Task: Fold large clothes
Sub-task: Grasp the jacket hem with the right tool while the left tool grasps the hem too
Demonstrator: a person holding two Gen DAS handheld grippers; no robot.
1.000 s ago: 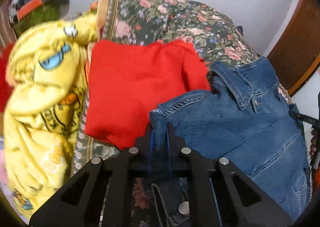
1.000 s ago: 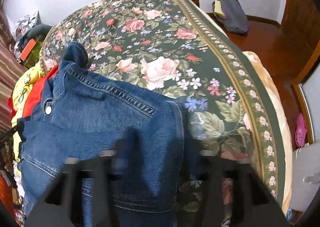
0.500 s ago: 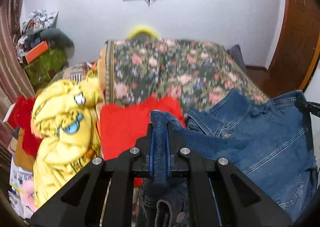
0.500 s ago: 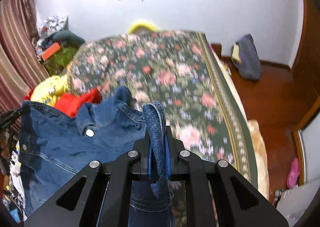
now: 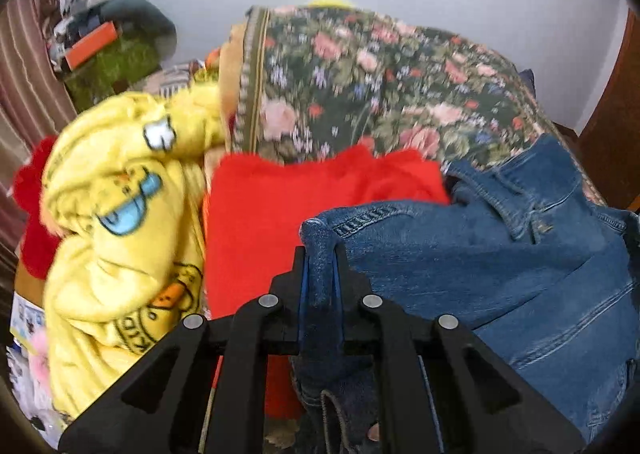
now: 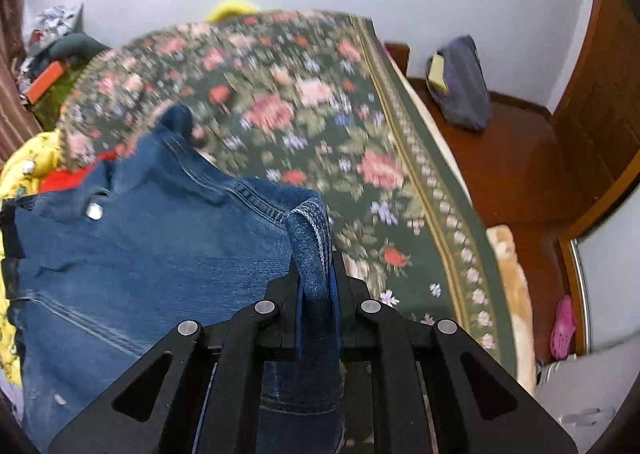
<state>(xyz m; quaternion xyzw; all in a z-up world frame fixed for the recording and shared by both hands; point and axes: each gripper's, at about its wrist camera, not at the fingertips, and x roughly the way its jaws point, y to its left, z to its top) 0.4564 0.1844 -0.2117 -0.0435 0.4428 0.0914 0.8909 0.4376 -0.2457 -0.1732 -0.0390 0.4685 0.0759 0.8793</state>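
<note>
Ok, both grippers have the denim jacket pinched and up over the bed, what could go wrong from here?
The left gripper and right gripper each pinch only a narrow fold of the denim jacket, so the heavy cloth could slip out.

The jacket hangs over the folded red garment; lowering it there may drag or rumple that fold.

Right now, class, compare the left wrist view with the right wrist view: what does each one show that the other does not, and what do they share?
Only the left wrist view shows the whole folded red garment and the cartoon print on the yellow blanket.

Only the right wrist view shows the wooden floor, the grey bag on it and a pink shoe.

Both show the denim jacket over the floral bedspread, with the left tongs and right tongs each shut on a denim fold.
</note>
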